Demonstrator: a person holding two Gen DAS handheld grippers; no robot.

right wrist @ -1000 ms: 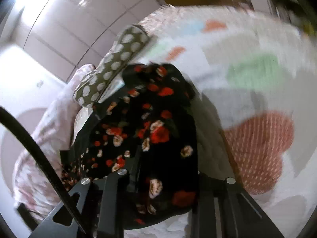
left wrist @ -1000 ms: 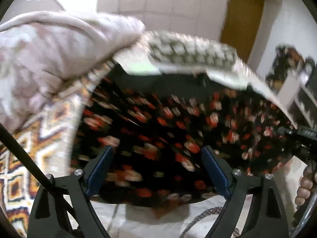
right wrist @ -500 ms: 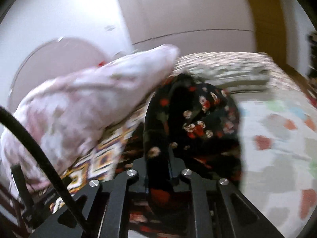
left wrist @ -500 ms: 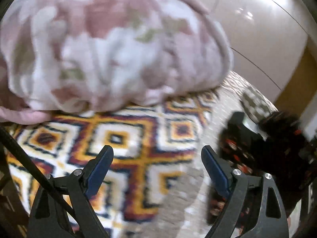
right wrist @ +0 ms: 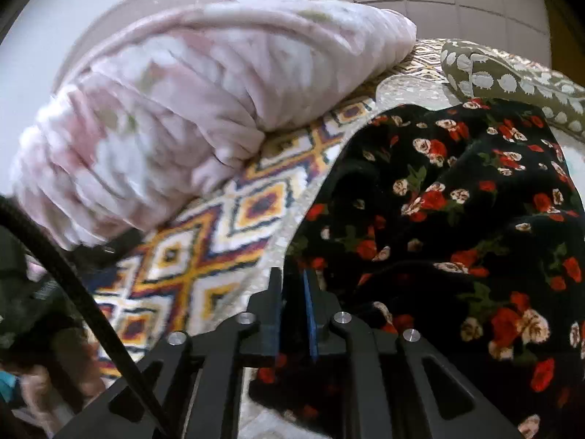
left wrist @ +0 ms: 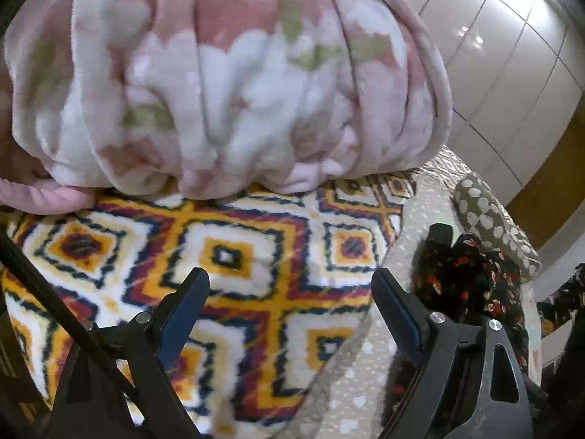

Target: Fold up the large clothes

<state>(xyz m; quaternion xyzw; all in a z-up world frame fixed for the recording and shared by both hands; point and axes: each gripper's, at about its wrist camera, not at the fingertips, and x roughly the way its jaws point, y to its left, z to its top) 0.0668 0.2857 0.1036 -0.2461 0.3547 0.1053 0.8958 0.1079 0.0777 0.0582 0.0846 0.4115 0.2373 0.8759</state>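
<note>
Left wrist view: the left tongs [left wrist: 289,292] hang with jaws wide apart and nothing between them, hovering over the yellow, white and navy diamond-patterned blanket [left wrist: 226,256]. A bulky pink and white fleece blanket [left wrist: 219,84] is bundled just beyond. The black dress with red and cream roses [left wrist: 460,274] lies off to the right of these tongs, heaped on the bed's grey heart-print sheet [left wrist: 365,366], near a grey pillow with white spots [left wrist: 493,223].

Right wrist view: the right tongs [right wrist: 292,303] are pressed nearly together. A dark edge of the dress [right wrist: 457,201] seems pinched between them, though only a sliver shows. The fabric spreads up and rightward from the jaws, its long run heading toward the spotted pillow [right wrist: 512,77].

So the right hand is on the garment and the left is well apart from it. The left tongs would likely need to swing right to catch a free edge.
</note>
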